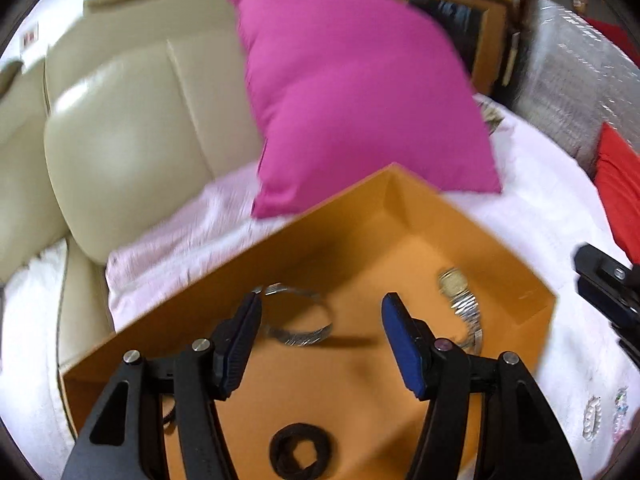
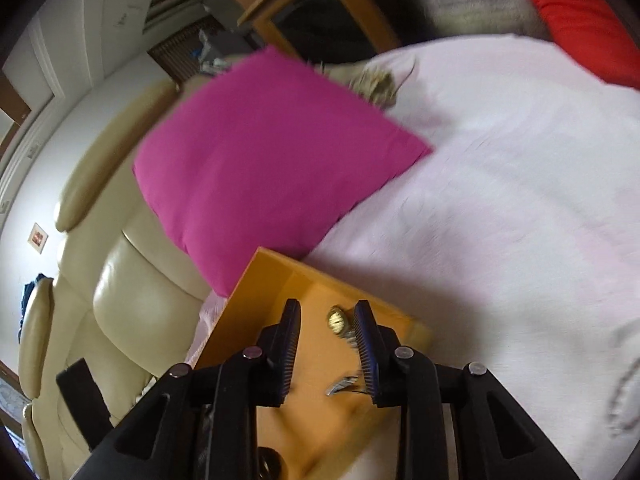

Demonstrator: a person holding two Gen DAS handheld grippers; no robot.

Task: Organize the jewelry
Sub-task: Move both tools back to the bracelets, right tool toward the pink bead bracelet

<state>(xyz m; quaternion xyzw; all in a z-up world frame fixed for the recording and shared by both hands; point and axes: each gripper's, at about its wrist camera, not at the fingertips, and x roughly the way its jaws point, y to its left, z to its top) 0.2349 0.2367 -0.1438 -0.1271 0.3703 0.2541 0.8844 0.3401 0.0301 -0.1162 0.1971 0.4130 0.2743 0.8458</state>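
Observation:
An open orange box lies on a white bed cover. Inside it are a silver bangle, a gold-faced watch with a silver band and a black hair tie. My left gripper is open and empty, above the box, with the bangle just beyond its left finger. My right gripper is open and empty above the same box, with the watch between its fingertips. The right gripper's black body shows at the right edge of the left wrist view.
A magenta pillow leans behind the box against a cream padded headboard. A red cushion lies far right. Small pale jewelry pieces rest on the white cover. A wooden cabinet stands beyond the bed.

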